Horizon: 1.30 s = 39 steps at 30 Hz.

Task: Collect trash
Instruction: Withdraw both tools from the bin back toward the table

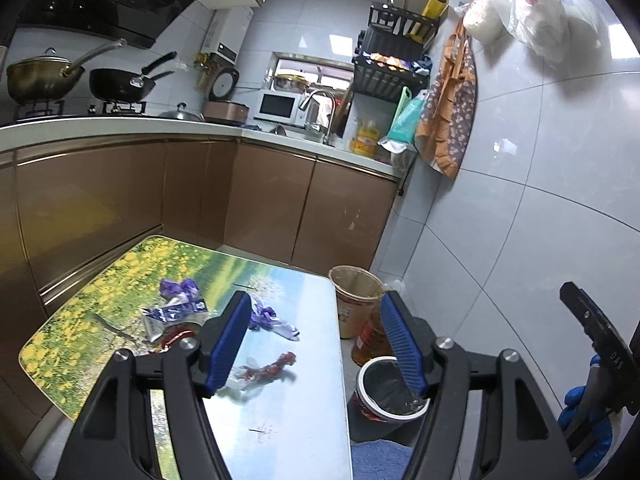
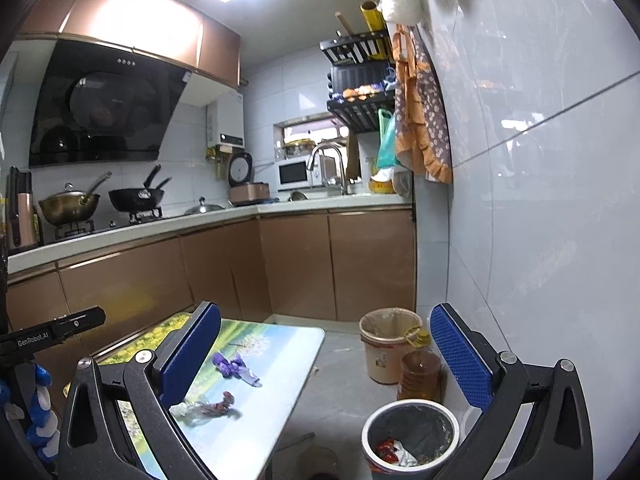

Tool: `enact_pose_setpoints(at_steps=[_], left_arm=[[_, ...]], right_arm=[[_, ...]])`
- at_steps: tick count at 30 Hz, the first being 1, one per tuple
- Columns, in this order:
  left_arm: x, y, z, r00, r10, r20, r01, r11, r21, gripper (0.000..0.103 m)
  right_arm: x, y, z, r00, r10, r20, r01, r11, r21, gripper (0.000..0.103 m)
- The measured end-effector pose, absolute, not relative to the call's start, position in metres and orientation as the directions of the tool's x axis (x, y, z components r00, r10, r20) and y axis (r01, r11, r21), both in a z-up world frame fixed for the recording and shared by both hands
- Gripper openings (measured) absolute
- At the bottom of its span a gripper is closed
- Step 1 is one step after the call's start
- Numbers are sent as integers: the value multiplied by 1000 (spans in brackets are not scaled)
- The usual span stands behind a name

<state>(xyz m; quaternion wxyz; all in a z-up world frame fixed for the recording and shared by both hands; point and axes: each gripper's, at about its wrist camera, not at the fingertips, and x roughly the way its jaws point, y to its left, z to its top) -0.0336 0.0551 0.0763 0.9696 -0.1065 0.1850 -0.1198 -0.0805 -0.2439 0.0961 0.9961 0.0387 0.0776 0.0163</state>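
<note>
The left tool (image 1: 316,340) stands spread with nothing between its pads, hanging over the near edge of the desk (image 1: 304,420). The right tool (image 2: 324,356) is also spread and empty, aimed toward the floor beside the desk.

The task looks partly done. The bin (image 2: 412,436) on the floor just off the desk's near corner, lined with a dark bag, already holds a few pieces: a red wrapper and a white scrap show at its bottom in the right wrist view.

Several pieces remain on the desk. Nearest the left tool lies a clear-and-red wrapper (image 1: 268,370). Beyond it is a purple wrapper (image 1: 272,318), and farther left a cluster of a blue carton (image 1: 172,314), a second purple scrap (image 1: 180,288) and something red under them.

Farther back on the floor stand a tan bucket (image 2: 386,350) with a liner, its contents hidden, and an amber oil jug (image 2: 420,374) touching it.
</note>
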Motion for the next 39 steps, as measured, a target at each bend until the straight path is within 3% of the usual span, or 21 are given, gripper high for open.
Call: enact_pose_setpoints(at_steps=[12,23,31,39], left_arm=[[-61,82,80,925,-227,-303,149,954,-261,65],[-61,89,76,930,-210,-303,124,952,-280,65],[-44,113,64,921,-196,-337,101,955,-278,65],[-15,152,30,902,-209,-377,108,956,-272,65]], right_arm=[[-100,-225,107,991,122,-62,-116,989,88,103],[-96,-223,106,985,164,-63,-156,981,112,103],[-75,-213,95,970,212,-122,-198,973,118,103],[-22,-184,69,920,292,-260,-263,954,143,102]])
